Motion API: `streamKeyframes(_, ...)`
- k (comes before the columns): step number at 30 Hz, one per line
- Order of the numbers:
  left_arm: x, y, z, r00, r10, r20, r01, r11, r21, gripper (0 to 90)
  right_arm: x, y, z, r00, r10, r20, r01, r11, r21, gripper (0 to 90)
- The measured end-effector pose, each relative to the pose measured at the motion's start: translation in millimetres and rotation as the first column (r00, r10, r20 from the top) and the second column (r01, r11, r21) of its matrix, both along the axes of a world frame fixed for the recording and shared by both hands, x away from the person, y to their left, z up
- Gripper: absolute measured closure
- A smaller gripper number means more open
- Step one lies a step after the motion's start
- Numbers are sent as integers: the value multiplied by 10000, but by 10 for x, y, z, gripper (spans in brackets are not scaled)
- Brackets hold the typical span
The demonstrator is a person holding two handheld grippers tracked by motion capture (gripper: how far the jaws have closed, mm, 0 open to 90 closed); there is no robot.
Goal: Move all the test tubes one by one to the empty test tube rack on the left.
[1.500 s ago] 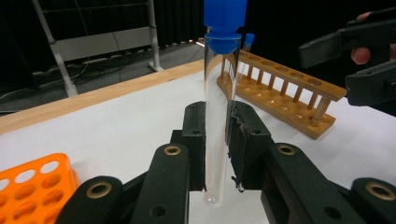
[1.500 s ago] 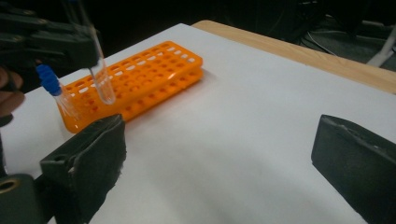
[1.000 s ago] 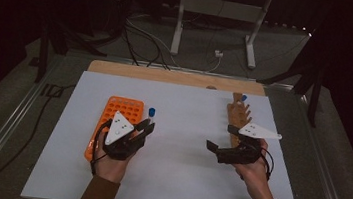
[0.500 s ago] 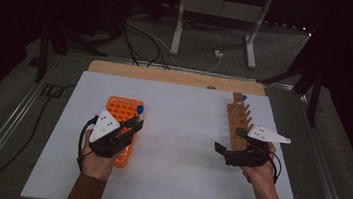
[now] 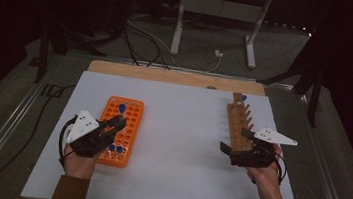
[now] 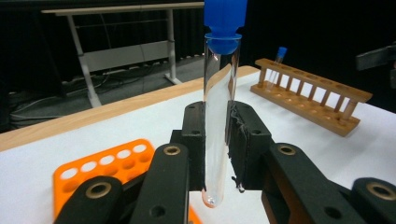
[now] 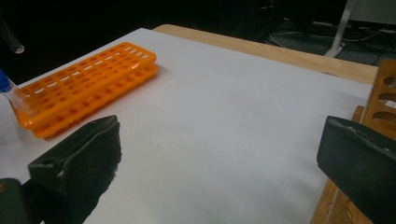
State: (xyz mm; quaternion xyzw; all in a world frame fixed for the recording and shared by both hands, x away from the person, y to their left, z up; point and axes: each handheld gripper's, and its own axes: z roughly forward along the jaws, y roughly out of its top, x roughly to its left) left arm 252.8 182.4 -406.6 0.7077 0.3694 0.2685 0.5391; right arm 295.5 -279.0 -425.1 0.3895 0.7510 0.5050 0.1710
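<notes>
**Entry: tube transfer, carrying stage**

- **Landmark:** orange rack (image 5: 121, 129), lying on the white table sheet (image 5: 179, 150) toward the person's left side.
- **Left gripper** (image 5: 114, 124): clenched on a clear test tube (image 6: 217, 121) with a blue cap (image 6: 225, 21). The tube stands upright between the pads, its rounded bottom hanging free below them. In the high view the gripper sits over the rack's near-left part, the cap showing above the rack's holes.
- **Other tubes:** two blue-capped tubes (image 5: 115, 149) seated at the rack's near end.
- **Right gripper** (image 5: 236, 141): released, jaws standing wide with nothing between them; well to the right of the orange rack, just beside the near end of the wooden rack (image 5: 240, 123).
- **Wooden rack:** far to the right of the orange rack, one blue-capped tube (image 5: 243, 98) standing at its far end.

**Step in hand (judged):** a tube is gripped over the orange rack; whether it is bound for one of that rack's holes or for the wooden rack cannot be told.

**Next move calls for (judged):** keeping the tube vertical, lining its rounded tip over a free hole, lowering straight, and loosening the pads only once the tube is seated. A tilted entry could catch the rim.
</notes>
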Motion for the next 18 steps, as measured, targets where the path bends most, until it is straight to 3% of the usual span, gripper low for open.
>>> streamKeyframes(11,-49,242,-130,9975,686,-152,-688,9976,-123,782,-8,-45,14,9999,-79,80,78,9999,96,0)
streamKeyframes(18,-74,358,-248,9962,779,-393,-786,9968,-170,782,-15,-66,18,9999,-87,90,86,9998,169,0)
